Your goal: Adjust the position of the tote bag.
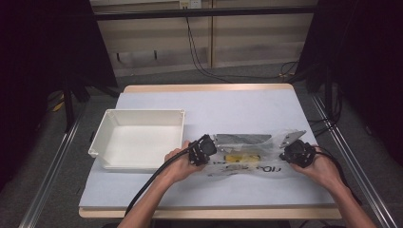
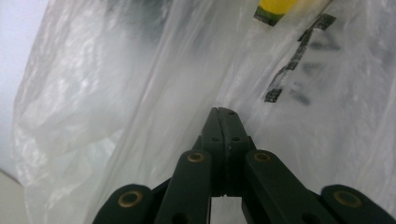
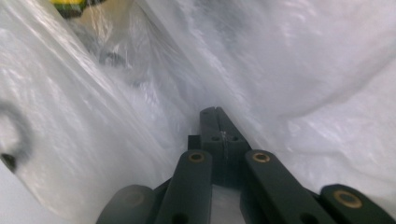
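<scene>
A clear plastic bag (image 1: 247, 164) with black lettering lies stretched across the table's near right part. A yellow object (image 1: 235, 157) sits inside it. At the bag's left end, my left gripper (image 1: 213, 153) is shut with the film pinched between its jaws. My right gripper (image 1: 283, 154) is shut on the bag's right end. In the left gripper view the closed jaws (image 2: 226, 114) press into crumpled film (image 2: 116, 93), with the yellow object (image 2: 275, 7) at the top. The right gripper view has closed jaws (image 3: 215, 114) buried in film (image 3: 303, 70).
An empty white tray (image 1: 107, 130) stands on the table just left of the left hand. A grey flat piece (image 1: 242, 139) lies along the bag's far side. The pale blue table top (image 1: 214, 107) stretches beyond the bag. Cables trail from both grippers toward the near edge.
</scene>
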A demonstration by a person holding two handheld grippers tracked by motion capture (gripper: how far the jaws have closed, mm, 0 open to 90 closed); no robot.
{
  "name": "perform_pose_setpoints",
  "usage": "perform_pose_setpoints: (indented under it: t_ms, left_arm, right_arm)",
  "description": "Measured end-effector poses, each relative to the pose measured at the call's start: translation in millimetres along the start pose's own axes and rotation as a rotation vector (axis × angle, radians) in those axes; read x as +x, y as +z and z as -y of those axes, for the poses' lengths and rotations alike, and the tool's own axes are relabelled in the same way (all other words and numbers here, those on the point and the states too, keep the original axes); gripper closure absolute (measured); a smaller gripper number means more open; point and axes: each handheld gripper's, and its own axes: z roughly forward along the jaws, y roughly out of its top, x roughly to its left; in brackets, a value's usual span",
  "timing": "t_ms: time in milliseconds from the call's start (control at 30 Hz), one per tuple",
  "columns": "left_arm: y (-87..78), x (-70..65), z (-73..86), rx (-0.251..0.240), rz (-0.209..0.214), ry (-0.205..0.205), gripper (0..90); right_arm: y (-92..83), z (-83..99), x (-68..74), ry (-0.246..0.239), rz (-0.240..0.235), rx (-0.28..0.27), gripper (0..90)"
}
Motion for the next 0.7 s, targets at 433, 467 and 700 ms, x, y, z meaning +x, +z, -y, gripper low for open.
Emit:
perform_pose_setpoints:
  t_ms: [433,467,700]
  left_arm:
    - [-3.8,0.4,10.1,0.011,-0.018,0.002,90.0]
    - [-3.8,0.4,10.1,0.011,-0.018,0.002,90.0]
    - [-7.2,0.8,22.9,0.005,-0.023,-0.016,90.0]
  right_arm:
    - [-8.4,23.5,-15.9,0.045,0.002,0.014,90.0]
    - [-8.4,23.5,-15.9,0.045,0.002,0.014,90.0]
    - [-9.5,29.0,-18.6,0.049,0.015,0.014,90.0]
